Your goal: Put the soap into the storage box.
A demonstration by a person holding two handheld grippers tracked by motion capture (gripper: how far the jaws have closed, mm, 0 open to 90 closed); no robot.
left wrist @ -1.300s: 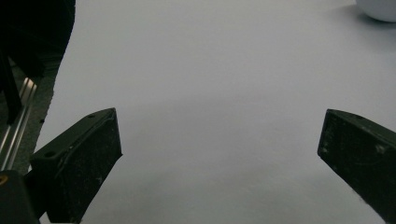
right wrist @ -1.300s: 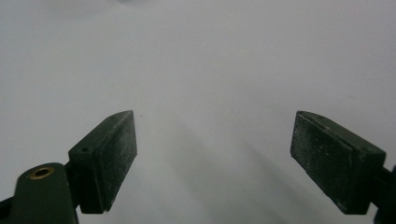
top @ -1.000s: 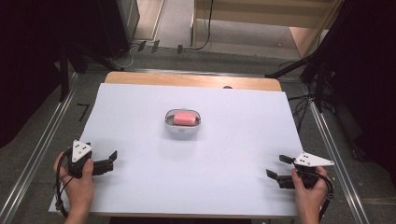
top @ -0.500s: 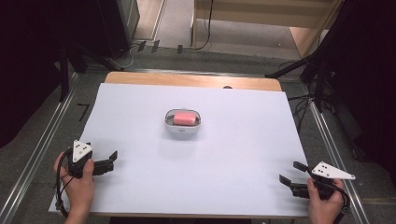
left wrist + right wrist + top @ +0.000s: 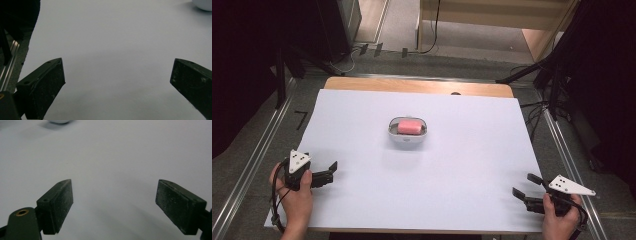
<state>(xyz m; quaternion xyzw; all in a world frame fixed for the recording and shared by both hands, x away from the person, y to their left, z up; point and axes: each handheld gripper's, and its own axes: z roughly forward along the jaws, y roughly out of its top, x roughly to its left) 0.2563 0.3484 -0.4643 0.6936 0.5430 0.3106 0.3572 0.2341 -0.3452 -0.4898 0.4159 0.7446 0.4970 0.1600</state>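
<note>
A small white bowl (image 5: 407, 137) sits near the middle of the white table (image 5: 462, 165), with a pink block (image 5: 410, 126) lying in it. My left gripper (image 5: 330, 170) rests at the table's near left, held by a hand, jaws wide apart and nothing between them. My right gripper (image 5: 524, 185) is at the near right corner, also open and holding nothing. In the left gripper view the bowl's edge (image 5: 203, 4) peeks in at the top right; in the right gripper view the bowl (image 5: 60, 121) shows at the top left.
A wooden strip (image 5: 417, 86) runs along the table's far edge. Metal rails (image 5: 257, 150) flank both sides. Dark stands and cables (image 5: 547, 75) crowd the floor beyond the right side.
My right gripper has drawn back toward the near right corner of the table. The left gripper has stayed put.
</note>
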